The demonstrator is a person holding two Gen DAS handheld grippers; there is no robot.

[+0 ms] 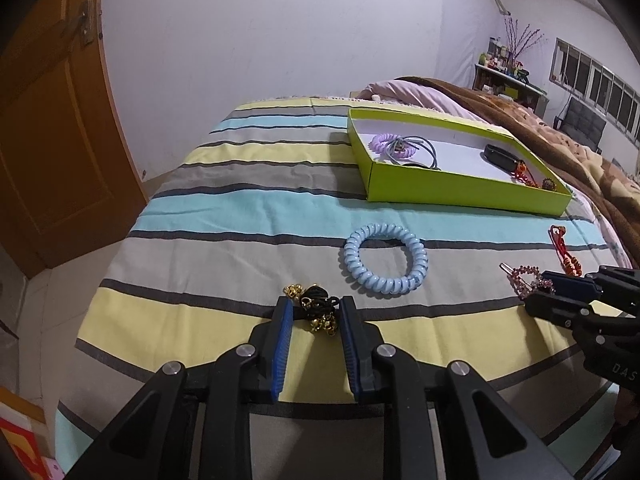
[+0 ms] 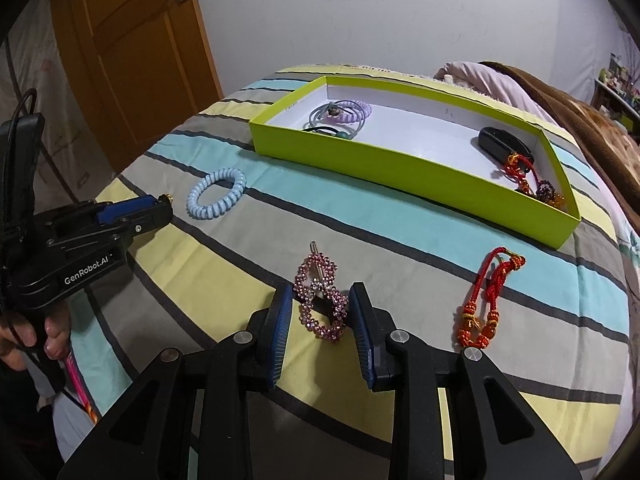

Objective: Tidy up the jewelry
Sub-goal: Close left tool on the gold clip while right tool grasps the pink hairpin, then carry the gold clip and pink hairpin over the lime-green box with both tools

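1. A bed (image 1: 240, 208) spread with a sheet striped in yellow, grey and light blue is seen, with a white wall and a brown wooden door (image 1: 48, 128) behind it.
2. A shallow lime-green box (image 2: 400, 172) is set on the sheet towards the far side; hair ties, among them a lilac coil (image 2: 352, 114), are gathered at one end, and a black band (image 2: 504, 142) and red cord pieces at the other.
3. A pale blue coil hair tie (image 1: 385, 261) is laid on the sheet between the box and the near edge, apart from both tongs.
4. The left tongs (image 1: 316, 312) are lowered around a tangle of black cord and gold beads (image 1: 316, 308); the blue pads are set narrowly on either side, and whether they press on it cannot be told.
5. The right tongs (image 2: 320, 304) are placed around a pink beaded hair clip (image 2: 320, 294), which lies on the sheet; its lower end seems to touch the right-hand pad, while a gap is left at the other.
6. A red knotted bracelet (image 2: 486, 300) is left on the sheet just to the right of the right tongs.
7. A hand (image 2: 24, 332) is seen gripping the handle of the left tongs.
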